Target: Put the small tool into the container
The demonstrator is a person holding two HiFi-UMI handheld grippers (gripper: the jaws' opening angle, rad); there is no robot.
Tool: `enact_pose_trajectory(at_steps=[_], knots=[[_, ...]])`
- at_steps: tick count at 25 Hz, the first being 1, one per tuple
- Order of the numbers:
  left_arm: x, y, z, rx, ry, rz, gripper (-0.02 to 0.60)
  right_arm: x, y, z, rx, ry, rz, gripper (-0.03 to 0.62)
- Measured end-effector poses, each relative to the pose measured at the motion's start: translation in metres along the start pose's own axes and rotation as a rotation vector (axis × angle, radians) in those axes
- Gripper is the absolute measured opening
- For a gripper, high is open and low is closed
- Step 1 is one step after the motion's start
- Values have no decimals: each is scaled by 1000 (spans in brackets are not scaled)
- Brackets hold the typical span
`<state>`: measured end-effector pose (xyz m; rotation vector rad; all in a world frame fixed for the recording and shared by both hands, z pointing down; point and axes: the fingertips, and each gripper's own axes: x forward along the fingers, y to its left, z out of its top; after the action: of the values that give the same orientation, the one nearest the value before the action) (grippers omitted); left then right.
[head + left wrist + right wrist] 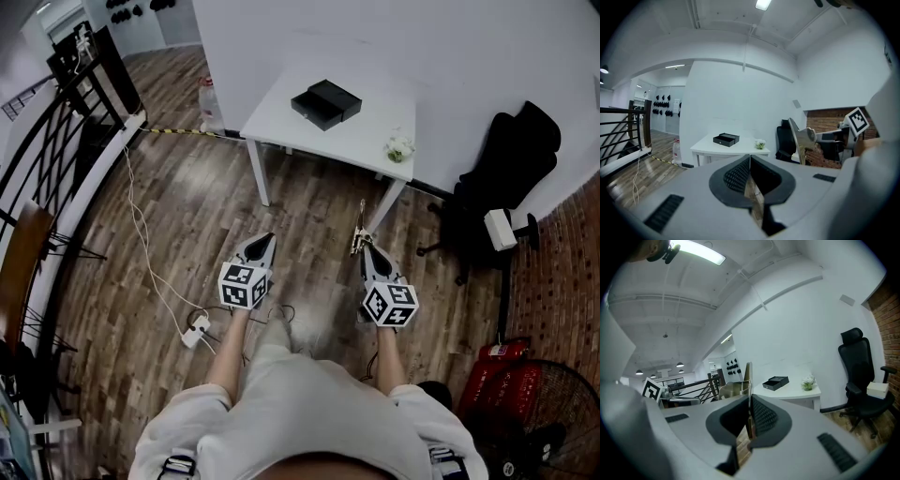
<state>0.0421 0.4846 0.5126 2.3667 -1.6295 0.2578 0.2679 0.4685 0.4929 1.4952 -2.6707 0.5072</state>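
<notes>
A black open box (325, 102) sits on the white table (373, 120) ahead of me; it also shows as the box (725, 139) and the box (776, 382) in the two gripper views. My right gripper (364, 247) is shut on a small brass-coloured tool (358, 230), which sticks up past the right gripper (749, 401) as a thin blade, the tool (747, 375). My left gripper (265, 240) is shut with nothing in it; the tips of the left gripper (749, 159) meet. Both are held over the wooden floor, well short of the table.
A small potted plant (400, 148) stands at the table's near right corner. A black office chair (506, 169) is to the right. A black railing (56, 141) runs along the left. A power strip (196, 330) and cable lie on the floor. A red fan (525, 403) stands at the lower right.
</notes>
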Motion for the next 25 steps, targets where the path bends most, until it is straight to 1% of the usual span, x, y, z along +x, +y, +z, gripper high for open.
enact_pose_trajectory(at_steps=[6,13,19,25], knots=[[23,12,0,-13,1,-1,12,22,-9,2,-4,10,1,3],[67,28,2,-22,5,-22,12,60,-30,3,-10,21,-15,3],[111,65,7,-40,19,-17,12,114,-46,11,-7,33,-24,3],[163,107,27,-51,26,-32,12,178,-59,30,-11,45,-37,3]])
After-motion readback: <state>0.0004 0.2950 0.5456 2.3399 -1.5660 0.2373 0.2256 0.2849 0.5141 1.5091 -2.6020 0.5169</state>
